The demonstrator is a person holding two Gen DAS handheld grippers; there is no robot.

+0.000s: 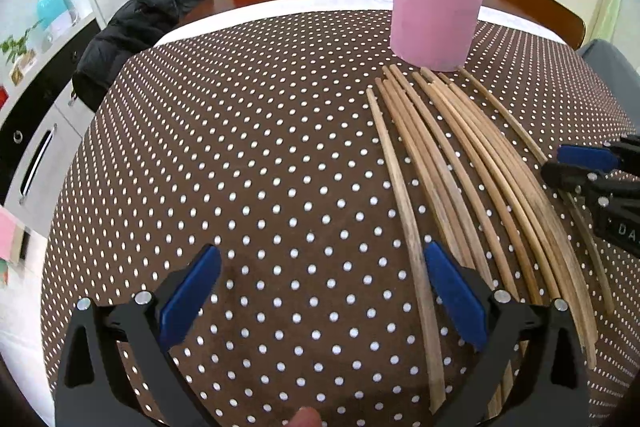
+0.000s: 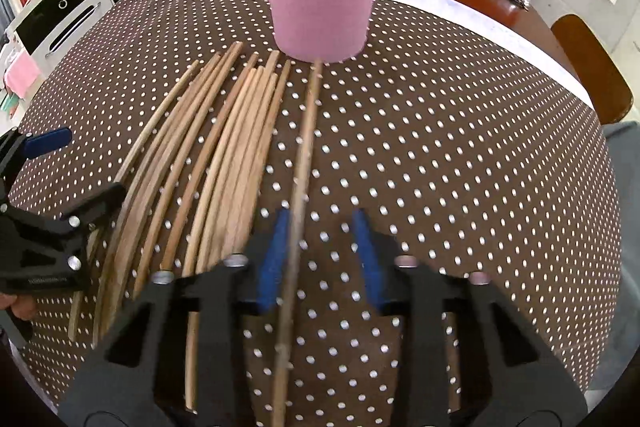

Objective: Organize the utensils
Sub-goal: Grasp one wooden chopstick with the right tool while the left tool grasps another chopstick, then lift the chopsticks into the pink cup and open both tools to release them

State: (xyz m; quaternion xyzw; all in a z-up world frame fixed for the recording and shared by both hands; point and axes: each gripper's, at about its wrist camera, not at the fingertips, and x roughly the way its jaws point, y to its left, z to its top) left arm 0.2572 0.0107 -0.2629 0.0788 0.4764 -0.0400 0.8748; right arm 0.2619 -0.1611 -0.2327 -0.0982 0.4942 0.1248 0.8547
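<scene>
Currently the left gripper (image 1: 320,301) hovers low over the polka-dot table (image 1: 240,167), fingers (image 1: 188,301) spread wide apart with nothing between them. Its right finger sits just beside the leftmost stick of the chopstick bundle (image 1: 460,179). The bundle lies flat on the table, roughly parallel sticks fanned out, far ends near the base of the pink cup (image 1: 434,7). The cup stands upright at the back of the cloth.

From the right wrist view, the right gripper (image 2: 322,259) has its fingers (image 2: 272,263) partly open around a single chopstick (image 2: 306,155). That stick lies apart from the bundle to its right, far tip touching or almost touching the cup base. It runs close against the left finger; actual contact cannot be told. The right finger is clear of it.

A black jacket (image 1: 132,31) hangs over a chair behind the table.
</scene>
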